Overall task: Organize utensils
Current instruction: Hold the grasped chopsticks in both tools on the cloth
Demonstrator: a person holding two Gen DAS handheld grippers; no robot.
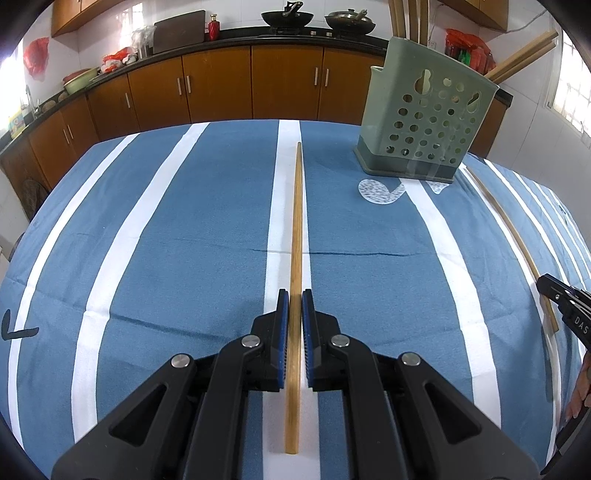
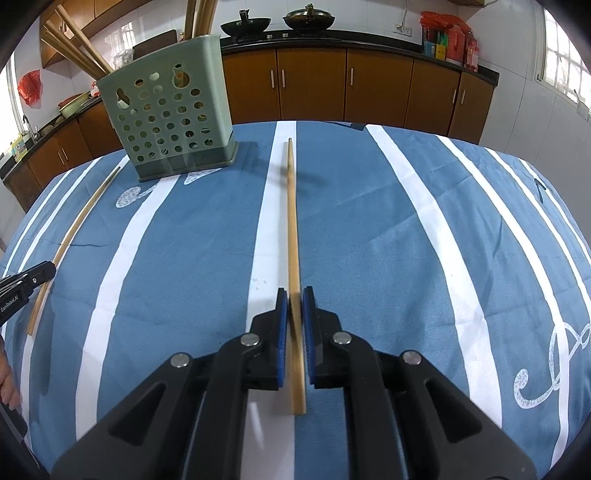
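A wooden chopstick [image 1: 296, 221] runs straight away from me over the striped cloth, and my left gripper [image 1: 294, 295] is shut on its thick end. My right gripper [image 2: 294, 293] is shut on a second chopstick [image 2: 291, 214] in the same way, near its thick end. Each gripper shows at the edge of the other's view: the right gripper [image 1: 554, 291] with its chopstick [image 1: 506, 221], the left gripper [image 2: 40, 273] with its chopstick [image 2: 79, 221]. A green perforated utensil holder [image 1: 424, 122] [image 2: 170, 122] stands upright between them at the far side, several chopsticks [image 2: 74, 40] sticking out of it.
The blue and white striped tablecloth [image 1: 166, 240] covers the table up to its far edge. Behind it stand brown kitchen cabinets [image 1: 221, 85] with two woks [image 1: 288, 16] on the counter. A person's fingers [image 1: 580, 398] show at the right edge of the left wrist view.
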